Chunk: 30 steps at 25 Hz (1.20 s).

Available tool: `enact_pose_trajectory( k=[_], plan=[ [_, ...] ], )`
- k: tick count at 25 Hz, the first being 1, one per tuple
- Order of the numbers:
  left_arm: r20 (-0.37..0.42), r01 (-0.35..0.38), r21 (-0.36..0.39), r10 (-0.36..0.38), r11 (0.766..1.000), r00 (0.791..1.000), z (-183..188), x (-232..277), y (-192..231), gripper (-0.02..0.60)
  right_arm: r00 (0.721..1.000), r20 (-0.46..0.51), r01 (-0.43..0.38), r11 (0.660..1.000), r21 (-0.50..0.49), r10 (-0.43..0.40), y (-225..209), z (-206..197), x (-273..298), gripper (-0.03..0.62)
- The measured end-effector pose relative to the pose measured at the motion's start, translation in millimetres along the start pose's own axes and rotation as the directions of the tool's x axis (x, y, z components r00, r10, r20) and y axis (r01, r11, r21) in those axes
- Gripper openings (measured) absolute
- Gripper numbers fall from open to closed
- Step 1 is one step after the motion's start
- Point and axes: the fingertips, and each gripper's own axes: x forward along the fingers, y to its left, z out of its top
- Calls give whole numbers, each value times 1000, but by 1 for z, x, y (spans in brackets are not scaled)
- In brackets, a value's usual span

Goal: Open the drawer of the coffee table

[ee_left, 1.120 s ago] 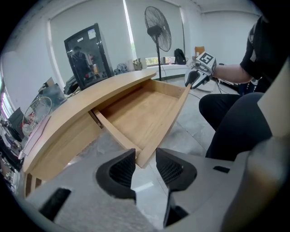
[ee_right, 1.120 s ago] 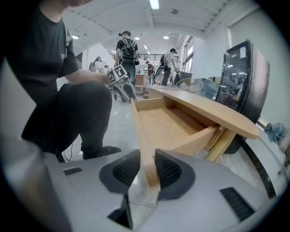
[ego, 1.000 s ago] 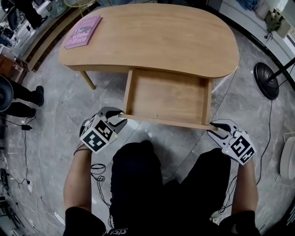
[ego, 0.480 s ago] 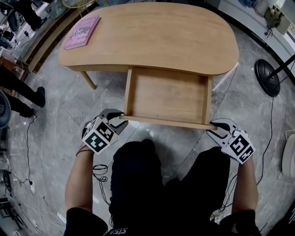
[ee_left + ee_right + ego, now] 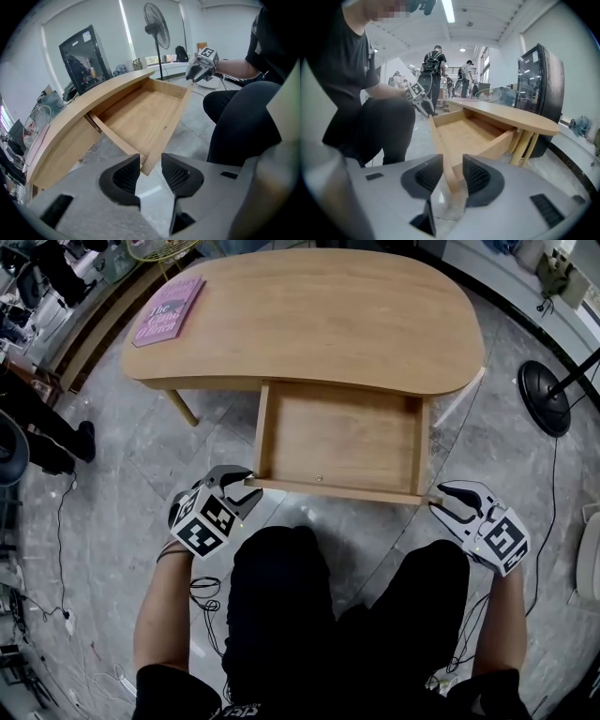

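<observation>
The light wood coffee table has its drawer pulled out toward me, and nothing lies in it. My left gripper sits at the drawer's front left corner. That corner is between its jaws, with a gap beside the right pad, so it is open. My right gripper is at the front right corner. The drawer's front board runs between its jaws, which have just been opening and stand a little off the wood.
A pink book lies on the table's far left corner. A fan's round black base stands on the floor at right. Cables trail by my left knee. A bystander's legs are at the far left.
My right gripper has shifted slightly right and back from the drawer corner, its jaws wider. The left gripper and the drawer have stayed put. The bystander at left has stepped.
</observation>
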Motion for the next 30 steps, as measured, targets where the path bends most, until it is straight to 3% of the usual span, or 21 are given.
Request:
enact_pose_trajectory(
  k=[5,7,9,12,20,22,25,30],
  plan=[
    [-10,-16,27,16,1000,1000,-1,-3,4,173,996,-85,-15,998,-54,10,3,-21,6,162],
    [-1,-25,22,25,999,1000,0,-3,6,198,996,-94,-7,996,-88,-1,4,-25,8,110],
    [9,-21,21,21,1000,1000,0,-2,5,177,996,-93,-2,994,-113,-9,5,-25,10,103],
    [15,-26,22,26,999,1000,-2,-2,5,145,996,-91,-8,994,-112,-3,7,-23,12,100],
    [-3,-3,39,3,999,1000,-2,-4,6,137,994,-109,-26,997,-71,18,9,-24,13,107],
    [35,38,12,-38,999,999,4,-8,3,134,994,-102,-32,996,-78,24,10,-21,9,106],
    [167,85,-18,-81,996,983,31,-24,5,115,997,-45,-58,997,-56,55,8,-9,-3,106],
    [283,-2,-14,6,1000,959,62,-36,28,95,999,43,-1,1000,-6,1,-6,24,-9,72]
  ],
)
